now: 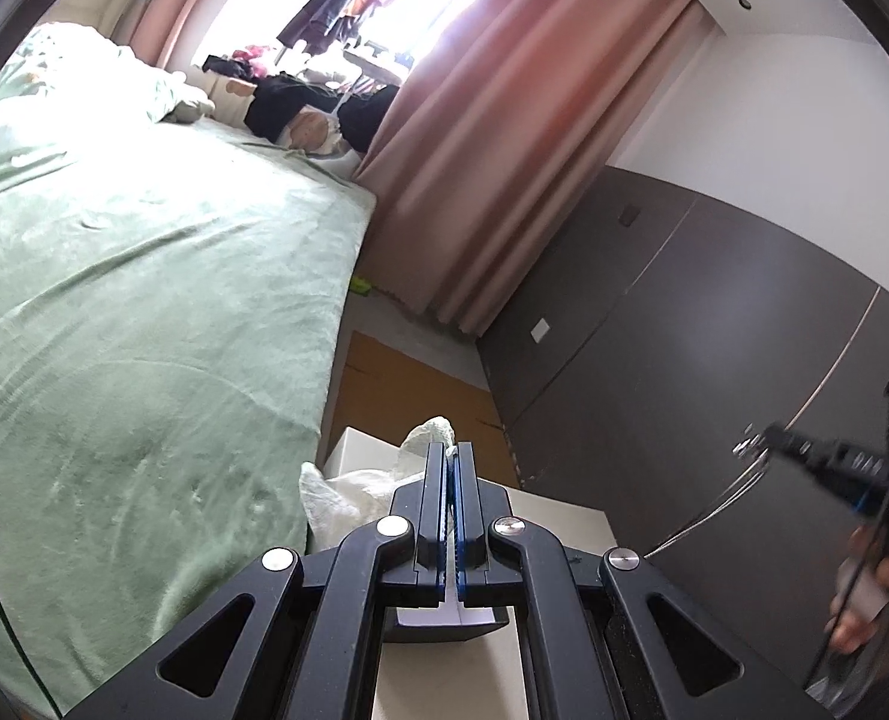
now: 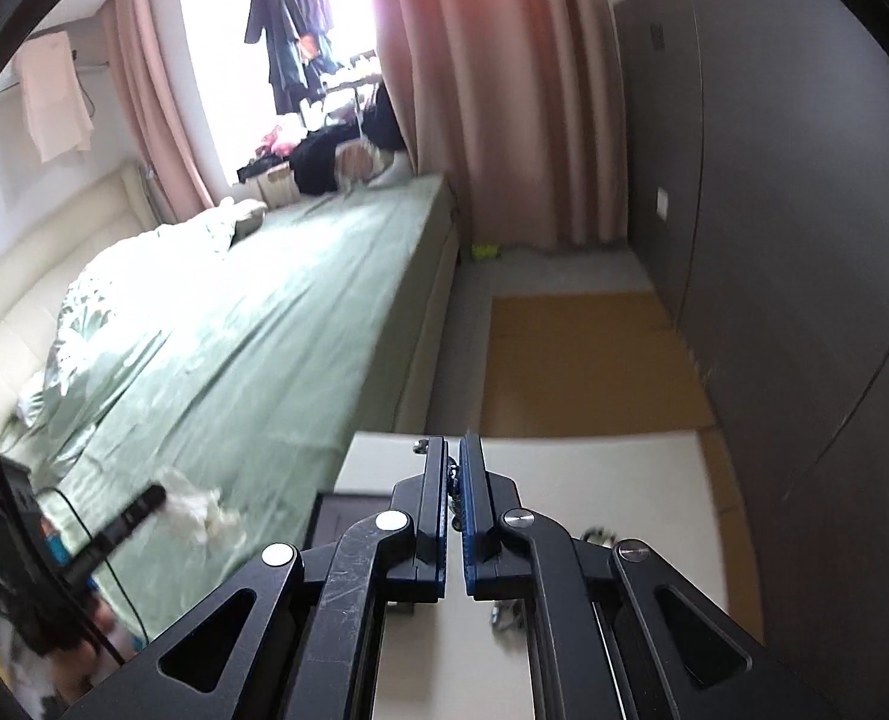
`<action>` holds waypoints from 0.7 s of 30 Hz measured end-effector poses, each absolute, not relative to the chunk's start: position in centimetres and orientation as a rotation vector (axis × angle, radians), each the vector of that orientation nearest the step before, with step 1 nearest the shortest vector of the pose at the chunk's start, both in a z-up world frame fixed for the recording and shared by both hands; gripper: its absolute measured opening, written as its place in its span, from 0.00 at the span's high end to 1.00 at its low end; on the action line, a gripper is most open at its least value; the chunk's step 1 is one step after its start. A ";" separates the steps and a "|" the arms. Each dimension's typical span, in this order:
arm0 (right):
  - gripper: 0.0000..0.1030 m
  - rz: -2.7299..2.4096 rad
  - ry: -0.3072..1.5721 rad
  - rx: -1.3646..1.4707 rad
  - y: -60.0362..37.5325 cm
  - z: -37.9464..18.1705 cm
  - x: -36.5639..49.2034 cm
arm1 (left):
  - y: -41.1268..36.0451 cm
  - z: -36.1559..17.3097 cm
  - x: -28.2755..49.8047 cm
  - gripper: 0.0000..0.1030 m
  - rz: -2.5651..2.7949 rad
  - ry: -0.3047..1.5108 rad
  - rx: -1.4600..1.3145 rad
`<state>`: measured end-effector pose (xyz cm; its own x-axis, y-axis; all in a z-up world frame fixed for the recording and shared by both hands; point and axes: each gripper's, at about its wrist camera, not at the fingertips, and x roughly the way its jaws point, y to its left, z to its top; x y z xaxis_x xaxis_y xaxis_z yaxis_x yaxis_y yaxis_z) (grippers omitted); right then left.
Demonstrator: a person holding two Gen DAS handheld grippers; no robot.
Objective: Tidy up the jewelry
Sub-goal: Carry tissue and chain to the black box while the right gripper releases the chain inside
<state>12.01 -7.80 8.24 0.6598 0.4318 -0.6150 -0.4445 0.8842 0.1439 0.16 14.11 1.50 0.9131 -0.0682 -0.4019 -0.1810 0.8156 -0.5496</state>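
Note:
My left gripper [image 1: 451, 455] is shut on a crumpled white cloth pouch [image 1: 354, 495], held above the white table [image 1: 564, 516]. A black tray with a white insert [image 1: 444, 621] lies under the fingers. My right gripper [image 2: 453, 450] is shut on a metal chain [image 2: 455, 483], a piece of jewelry, above the white table [image 2: 594, 480]. In the left wrist view the right gripper [image 1: 756, 441] shows at the right with the chain [image 1: 726, 498] hanging from it. In the right wrist view the left gripper [image 2: 159, 495] shows at the left with the white pouch [image 2: 204, 513].
A bed with a green sheet [image 1: 132, 312] lies left of the table. A dark wardrobe [image 1: 714, 312] stands to the right. Brown cardboard [image 2: 588, 360] covers the floor beyond the table. Pink curtains [image 1: 504, 132] hang at the window. More small metal jewelry [image 2: 600, 535] lies on the table.

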 end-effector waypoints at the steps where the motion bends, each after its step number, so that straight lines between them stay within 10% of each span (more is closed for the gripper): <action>1: 0.96 0.493 0.670 -0.033 -7.4 9.3 11.9 | 14.2 1.4 0.2 0.99 0.063 0.421 -0.621; 21: 0.95 0.508 0.437 -0.132 -0.6 21.2 10.0 | 17.4 0.8 0.1 1.00 0.103 0.394 -0.691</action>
